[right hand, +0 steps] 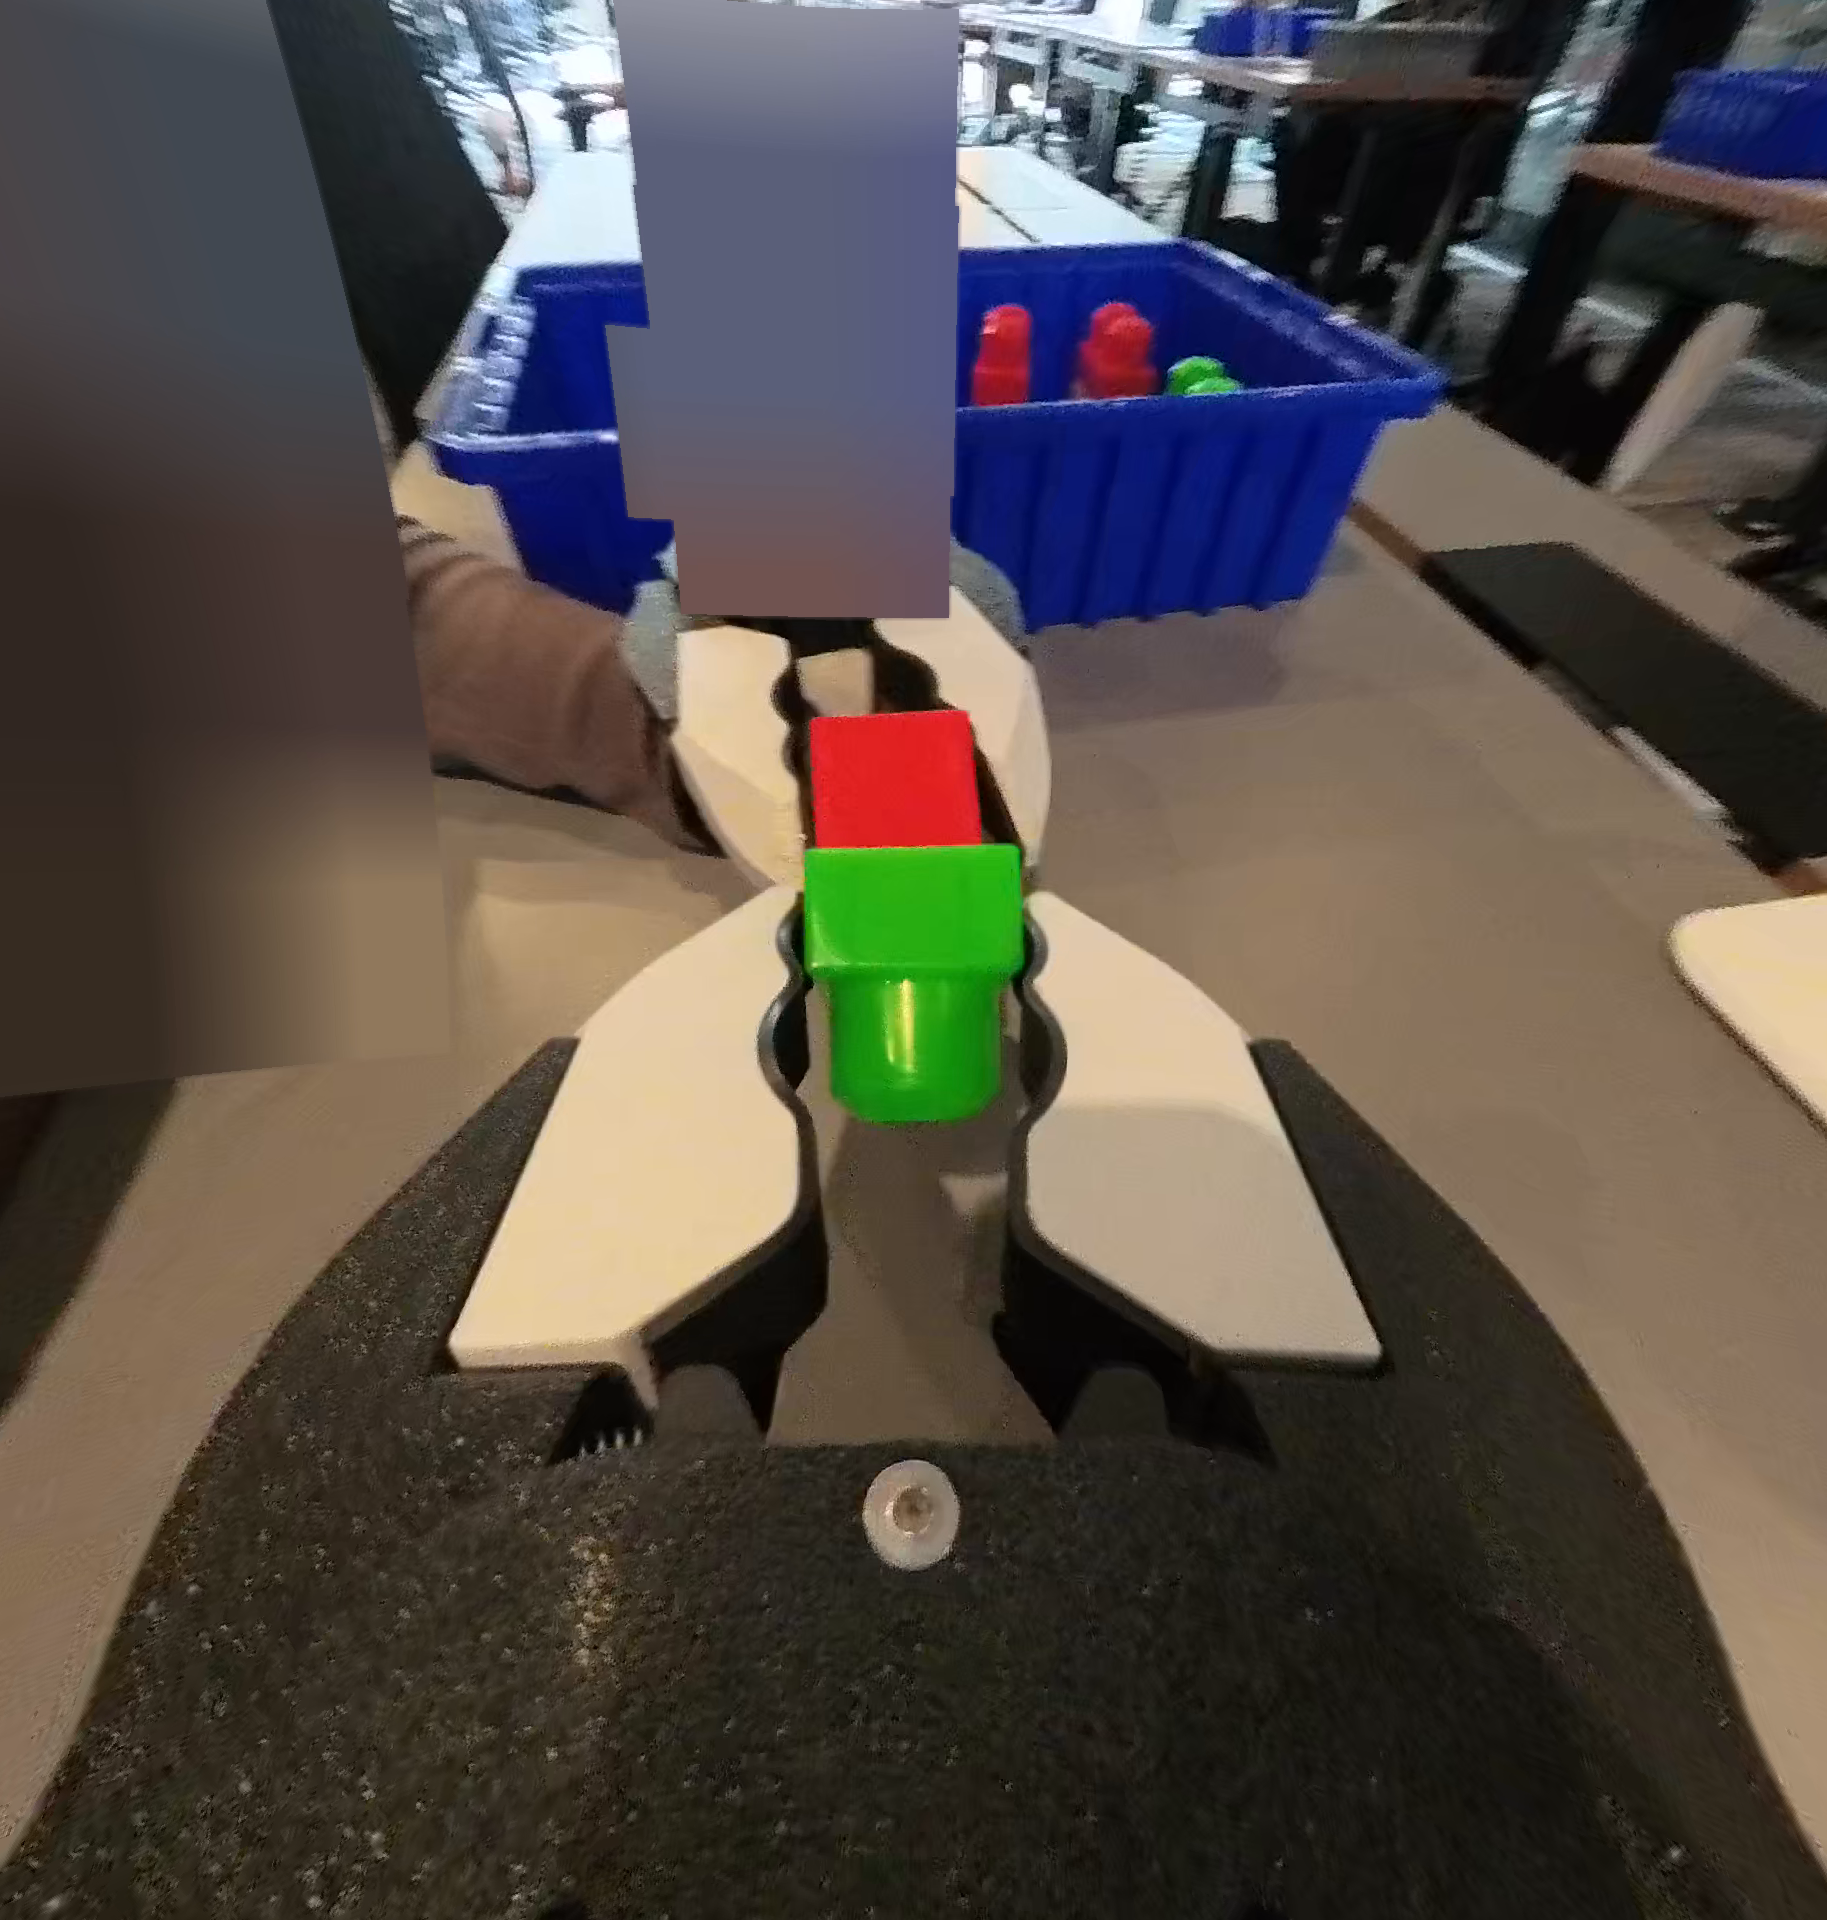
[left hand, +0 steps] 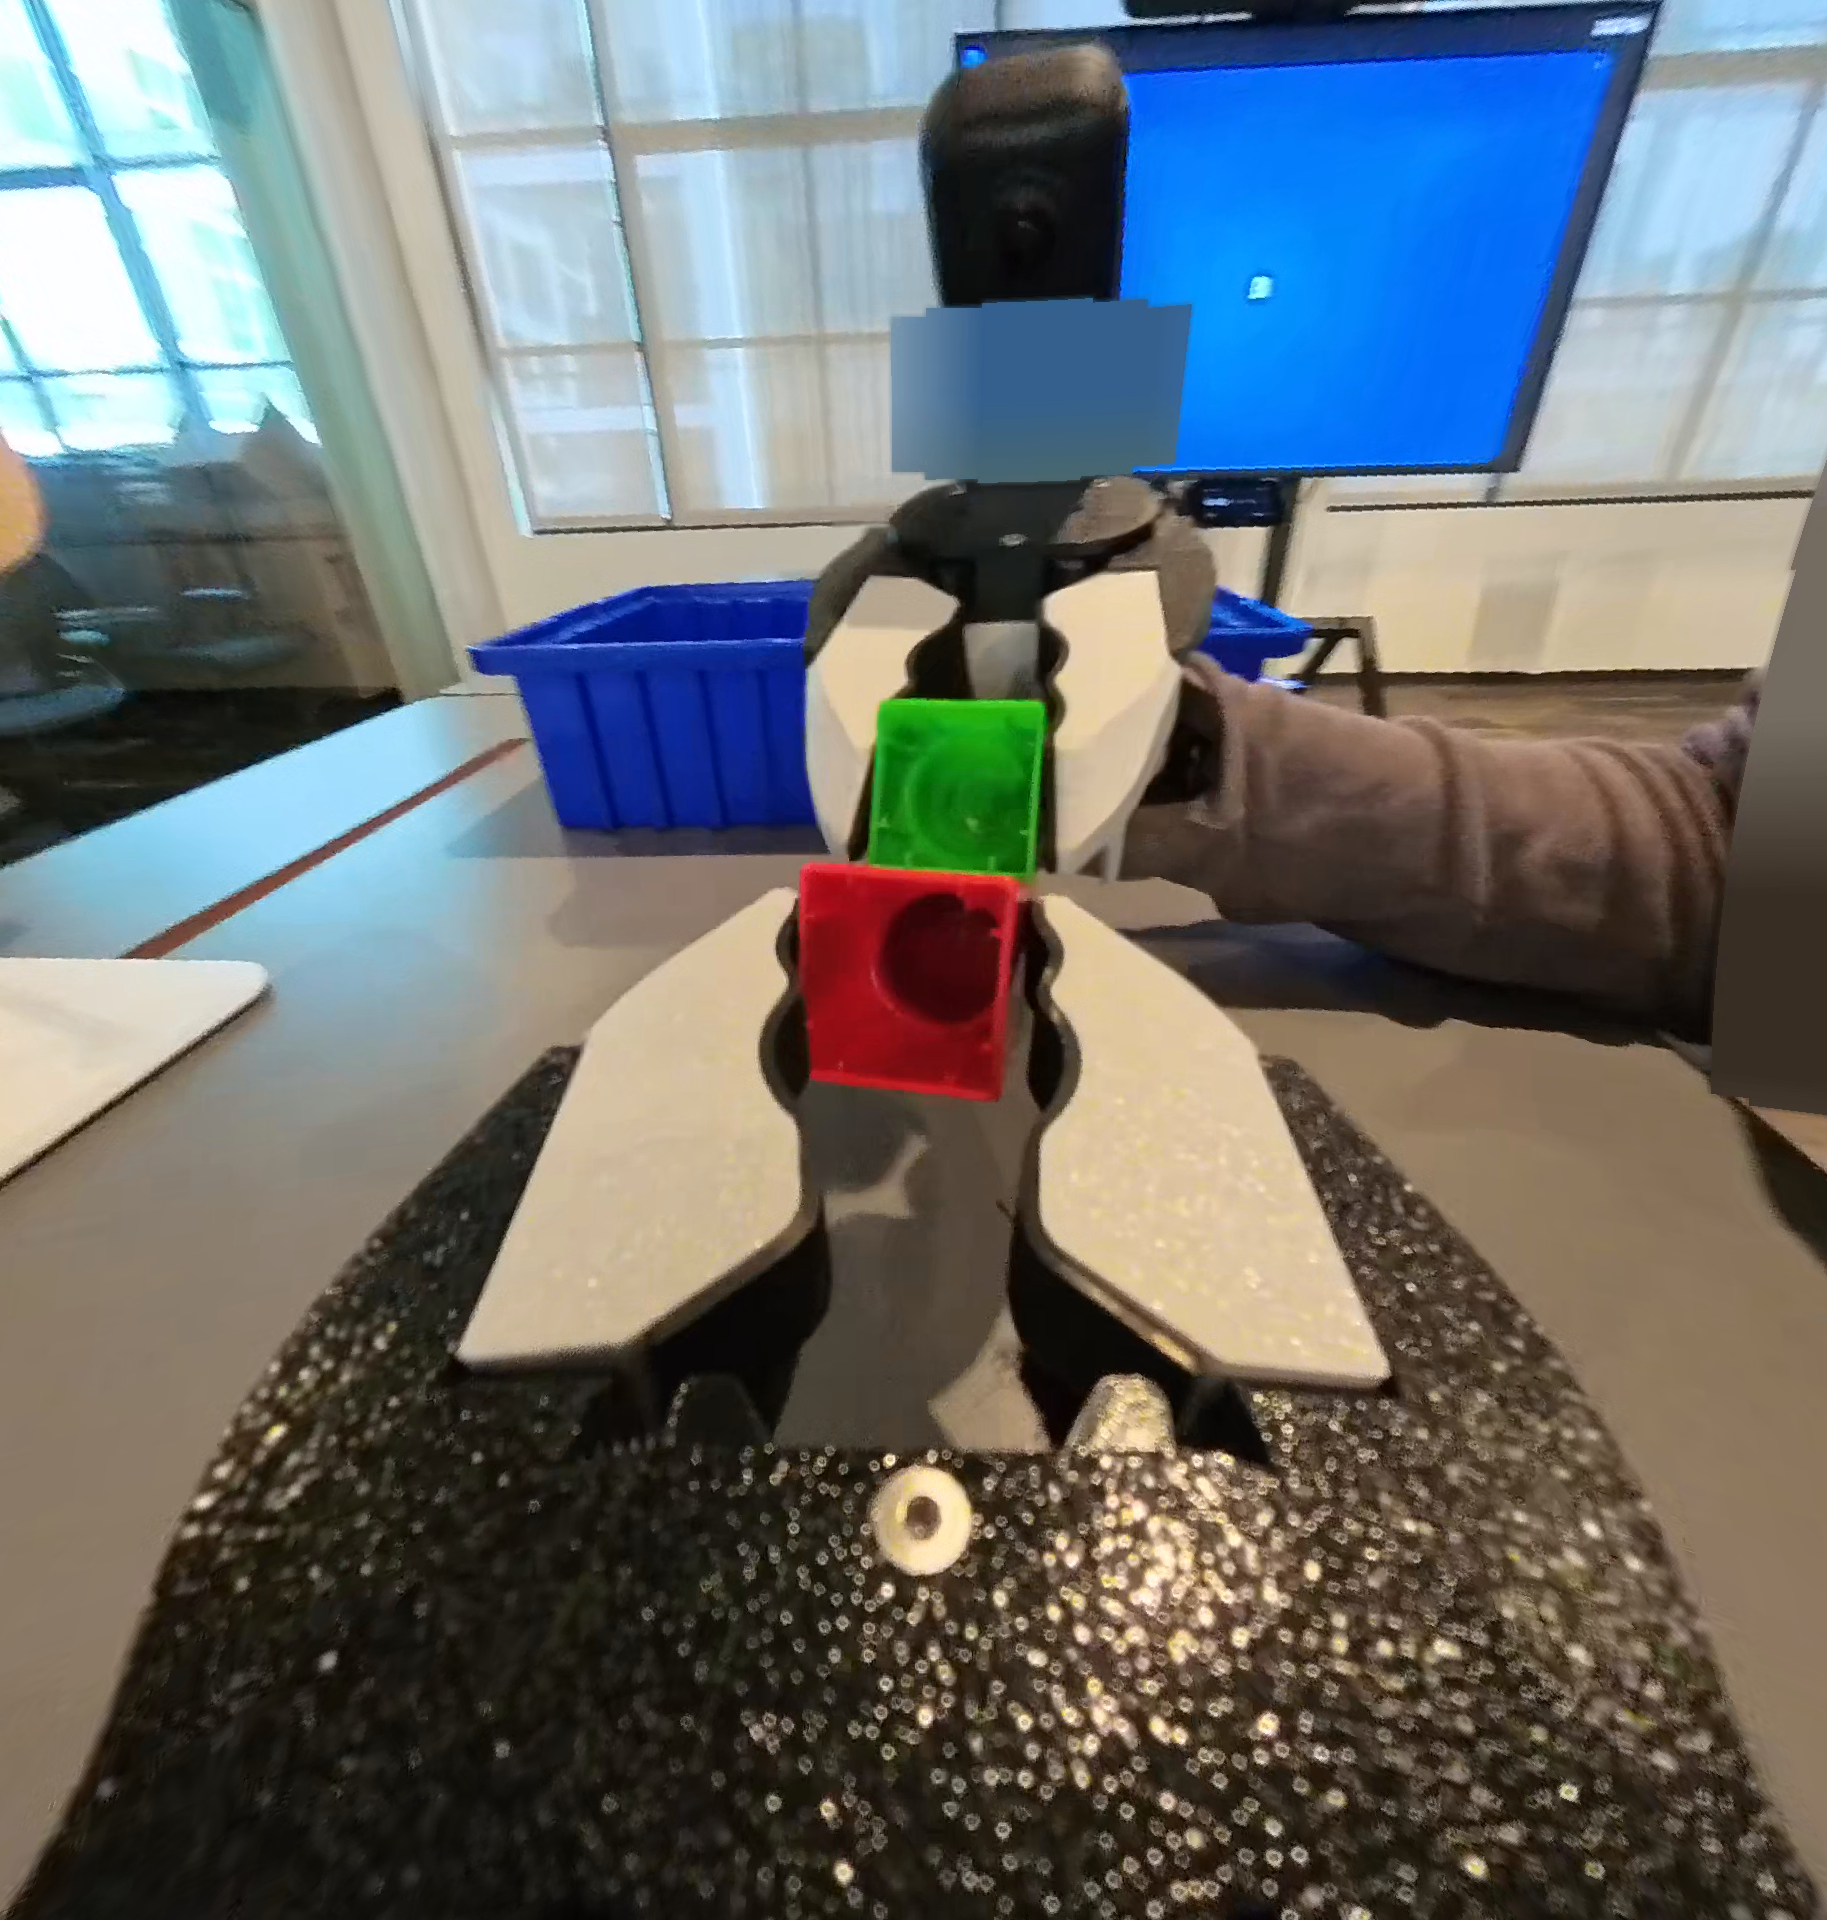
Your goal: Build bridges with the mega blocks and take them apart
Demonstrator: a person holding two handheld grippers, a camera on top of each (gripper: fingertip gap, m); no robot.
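Note:
My left gripper (left hand: 911,987) is shut on a red block (left hand: 909,987), whose hollow underside faces the camera. My right gripper (right hand: 914,966) is shut on a green block (right hand: 914,971), whose stud points toward its camera. The two blocks are held above the grey table, end to end and touching; whether they are pressed together I cannot tell. In the left wrist view the green block (left hand: 958,787) sits in the right gripper (left hand: 961,774) facing me. In the right wrist view the red block (right hand: 893,779) sits in the left gripper (right hand: 893,769) beyond the green one.
A blue bin (right hand: 1148,499) stands on the table (right hand: 1304,883) behind the grippers and holds red blocks (right hand: 1111,348) and a green block (right hand: 1200,376). The bin also shows in the left wrist view (left hand: 660,717). A white mat (left hand: 67,1049) lies at the table's side. A person's sleeve (left hand: 1460,852) reaches in. Less than 4 cm separates the two grippers' tips.

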